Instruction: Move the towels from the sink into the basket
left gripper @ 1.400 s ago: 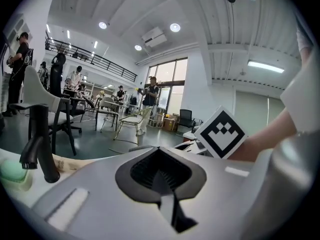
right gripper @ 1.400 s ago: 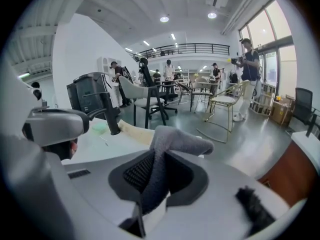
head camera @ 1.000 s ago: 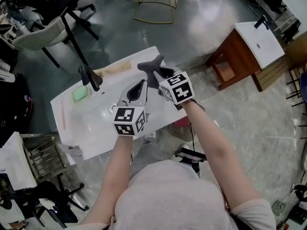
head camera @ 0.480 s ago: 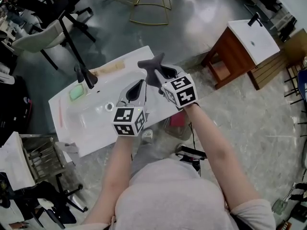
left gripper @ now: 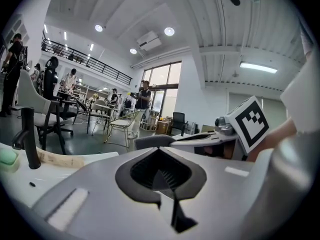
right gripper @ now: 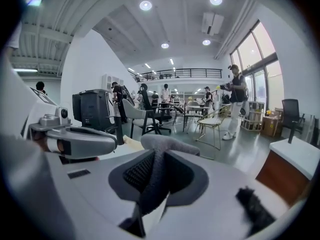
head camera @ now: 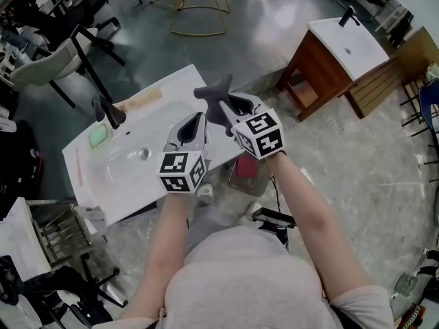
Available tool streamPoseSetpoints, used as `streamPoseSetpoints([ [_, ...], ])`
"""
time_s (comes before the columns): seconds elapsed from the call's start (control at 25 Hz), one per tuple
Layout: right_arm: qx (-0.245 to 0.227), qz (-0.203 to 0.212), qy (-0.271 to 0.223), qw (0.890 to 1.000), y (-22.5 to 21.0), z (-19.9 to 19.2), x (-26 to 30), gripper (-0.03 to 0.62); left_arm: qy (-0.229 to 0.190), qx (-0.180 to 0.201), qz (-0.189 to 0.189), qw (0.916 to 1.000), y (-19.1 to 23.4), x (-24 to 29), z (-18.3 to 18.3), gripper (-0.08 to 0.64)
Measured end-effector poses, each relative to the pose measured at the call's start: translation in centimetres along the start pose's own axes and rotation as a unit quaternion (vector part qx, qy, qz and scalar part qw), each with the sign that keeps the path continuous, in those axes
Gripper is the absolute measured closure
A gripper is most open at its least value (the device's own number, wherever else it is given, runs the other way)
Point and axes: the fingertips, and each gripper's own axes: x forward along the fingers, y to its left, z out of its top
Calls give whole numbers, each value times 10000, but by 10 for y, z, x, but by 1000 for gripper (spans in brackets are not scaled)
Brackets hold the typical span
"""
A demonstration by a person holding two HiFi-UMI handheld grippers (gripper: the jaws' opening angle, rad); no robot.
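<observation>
A grey towel (head camera: 214,96) hangs from my right gripper (head camera: 224,110), which is shut on it above the right end of the white sink (head camera: 113,180). In the right gripper view the towel (right gripper: 159,170) fills the gap between the pads and bulges out past the tips. My left gripper (head camera: 197,120) is just left of the right one, over the sink's front rim, shut with nothing in it (left gripper: 162,176). The basin shows only its drain (head camera: 144,153). A reddish container (head camera: 248,175) sits on the floor under my right forearm, mostly hidden.
A black faucet (head camera: 104,110) and a green soap bar (head camera: 99,136) stand at the sink's back left. To the right is a wooden cabinet with a white washbasin (head camera: 328,60). A gold wire chair (head camera: 199,5) stands behind, and a metal rack (head camera: 58,228) at the left.
Both grippers stay side by side with the towel still held. The sink has slid left and down in the view, so the grippers now sit nearer its right front corner.
</observation>
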Motion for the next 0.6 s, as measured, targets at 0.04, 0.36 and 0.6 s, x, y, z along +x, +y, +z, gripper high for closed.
streamPoseSetpoints([
  [0.04,27,-10,0,10000,-2,-3,-6,515,3,6,-29,10000,-5,2,-1,552],
  [0.36,316,-182,-44,9993,-25,-27,-48,515,35,101,-240,9997,-50,11,-8,552],
  [0.6,456,-364,-90,9983,-39,-41,-75,515,64,166,-331,9993,-70,15,-12,552],
])
